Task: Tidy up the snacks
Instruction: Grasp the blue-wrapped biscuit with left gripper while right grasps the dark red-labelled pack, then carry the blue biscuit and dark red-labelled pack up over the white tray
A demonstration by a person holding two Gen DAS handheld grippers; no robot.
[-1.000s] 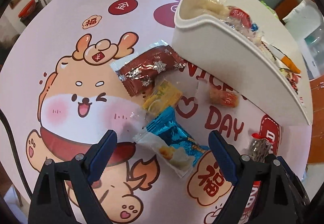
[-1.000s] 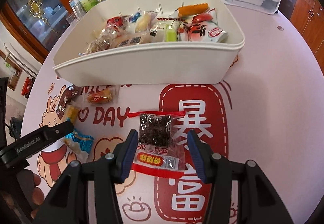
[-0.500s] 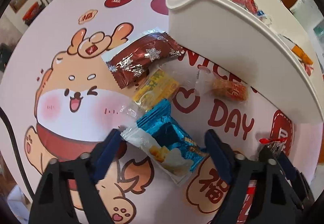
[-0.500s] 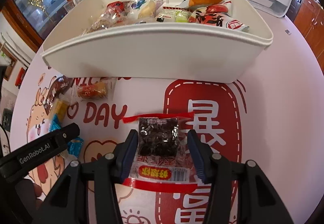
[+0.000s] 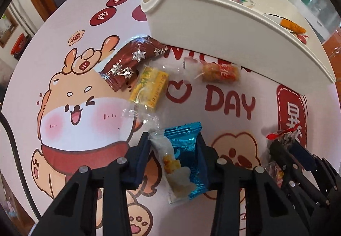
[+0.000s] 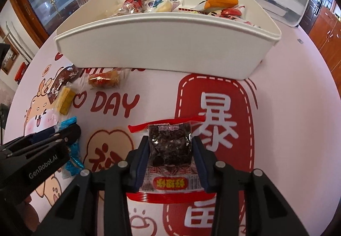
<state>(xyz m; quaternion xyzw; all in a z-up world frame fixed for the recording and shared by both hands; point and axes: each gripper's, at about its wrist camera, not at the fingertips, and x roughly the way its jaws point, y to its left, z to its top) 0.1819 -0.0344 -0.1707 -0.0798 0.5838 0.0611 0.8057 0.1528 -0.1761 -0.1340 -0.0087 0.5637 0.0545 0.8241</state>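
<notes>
The left gripper (image 5: 173, 148) is closing on a blue snack packet (image 5: 183, 159) that lies on the printed tablecloth (image 5: 64, 29); both pads press its sides. The right gripper (image 6: 170, 148) is closing likewise – its pads bear on a clear red-edged packet of dark dried fruit (image 6: 169, 146), also flat on the cloth. Near the left gripper lie three loose snacks: a brown snowflake wrapper (image 5: 134, 61), a yellow candy (image 5: 150, 88) touching it, and an orange-red sweet (image 5: 219, 71) just beside the white bin (image 6: 162, 50). The bin holds assorted wrapped snacks.
</notes>
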